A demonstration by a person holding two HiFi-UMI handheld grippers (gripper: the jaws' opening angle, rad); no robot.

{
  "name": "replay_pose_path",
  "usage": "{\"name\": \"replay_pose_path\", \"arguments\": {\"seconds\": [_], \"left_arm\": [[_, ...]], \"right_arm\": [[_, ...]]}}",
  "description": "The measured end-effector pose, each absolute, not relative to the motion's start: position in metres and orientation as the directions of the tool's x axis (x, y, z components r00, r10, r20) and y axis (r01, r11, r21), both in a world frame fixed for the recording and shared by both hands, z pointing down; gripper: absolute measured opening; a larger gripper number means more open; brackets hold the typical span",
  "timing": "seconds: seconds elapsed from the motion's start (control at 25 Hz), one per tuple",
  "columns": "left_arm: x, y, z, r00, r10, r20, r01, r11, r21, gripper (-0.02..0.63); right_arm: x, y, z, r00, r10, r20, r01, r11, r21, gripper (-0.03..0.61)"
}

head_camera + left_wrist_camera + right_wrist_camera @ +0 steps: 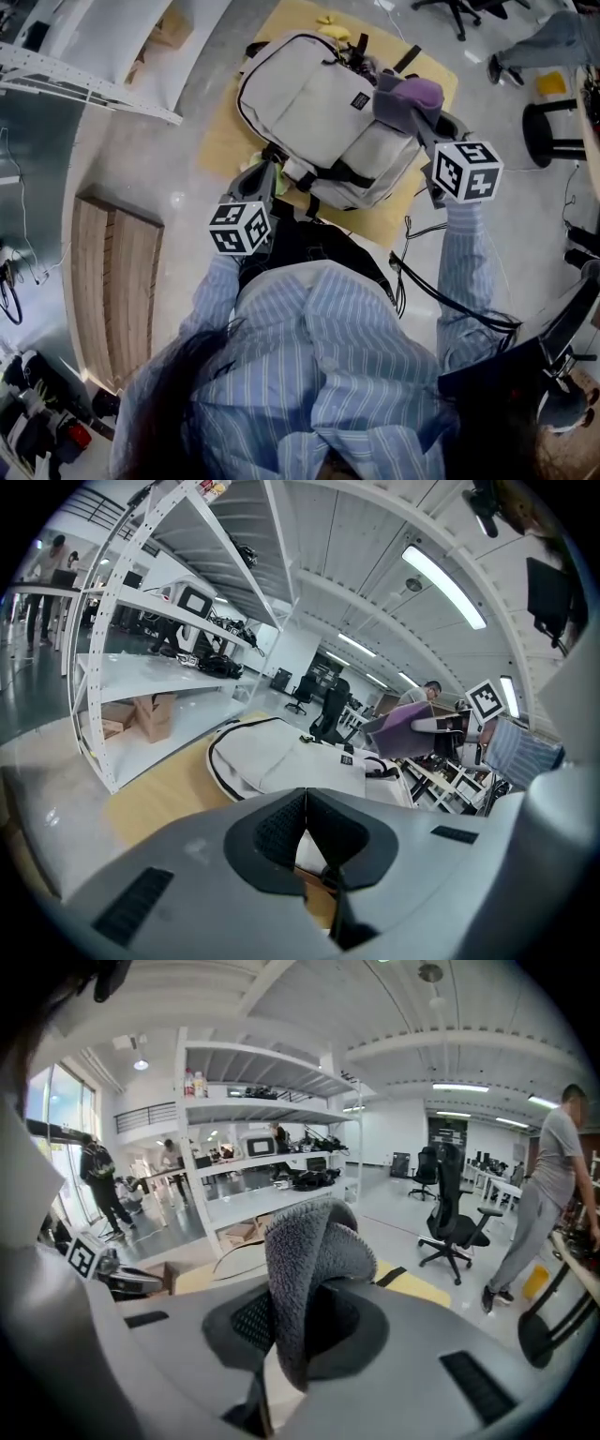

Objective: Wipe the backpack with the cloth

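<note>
**Backpack** (314,112): pale grey with black trim and straps. We find it lying flat on a yellowish board (217,141) on the floor, where it covers most of the board. Its lower end is toward the board's near edge.

**Cloth** (414,96): grey and purple pile fabric. We see it folded over and pinched in the right gripper (286,1330), whose jaws are clamped on the fold. It sits over the backpack's right side, by the board's right edge. We cannot tell whether it touches the fabric.

**Left gripper** (307,822): we note its jaws pressed together with nothing between them. It is held at the backpack's lower end, over the board's near edge, by the black straps there.

**Marker cubes**: we count one per gripper, the left (239,228) and the right (467,171), both nearer to the person than the jaws.

**Surroundings**: we list a white shelving rack (141,667) off the board's left edge. A black office chair (450,1206) and a standing person (551,1180) are well beyond the board. A small yellow item (333,28) lies at the board's far edge.
</note>
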State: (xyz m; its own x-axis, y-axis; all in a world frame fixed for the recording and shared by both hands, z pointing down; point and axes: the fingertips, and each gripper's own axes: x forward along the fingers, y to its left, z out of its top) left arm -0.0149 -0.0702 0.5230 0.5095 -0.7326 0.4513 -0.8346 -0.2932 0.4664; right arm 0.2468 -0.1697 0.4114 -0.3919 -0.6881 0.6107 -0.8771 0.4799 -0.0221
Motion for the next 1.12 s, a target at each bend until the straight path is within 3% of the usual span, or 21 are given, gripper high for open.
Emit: {"name": "replay_pose_path", "arguments": {"seconds": [0.32,0.56,1.12], "left_arm": [[0.005,-0.055,0.526,0.535,-0.714,0.451,-0.823,-0.322,0.467,0.005],[0.021,-0.045,0.526,0.550,-0.707,0.446,-0.815,-0.338,0.470,0.005],[0.034,-0.027,0.521,0.539,-0.723,0.433,-0.819,-0.330,0.469,0.005]], "right_arm": [[0.165,-0.061,0.440,-0.611,-0.464,0.642,-0.715,0.671,-0.196,0.041],[0.140,0.002,0.484,-0.632,-0.304,0.713,-0.623,0.746,-0.234,0.041],[0.232,-0.068,0.504,-0.449,-0.426,0.786,-0.725,0.687,-0.042,0.041]]}}
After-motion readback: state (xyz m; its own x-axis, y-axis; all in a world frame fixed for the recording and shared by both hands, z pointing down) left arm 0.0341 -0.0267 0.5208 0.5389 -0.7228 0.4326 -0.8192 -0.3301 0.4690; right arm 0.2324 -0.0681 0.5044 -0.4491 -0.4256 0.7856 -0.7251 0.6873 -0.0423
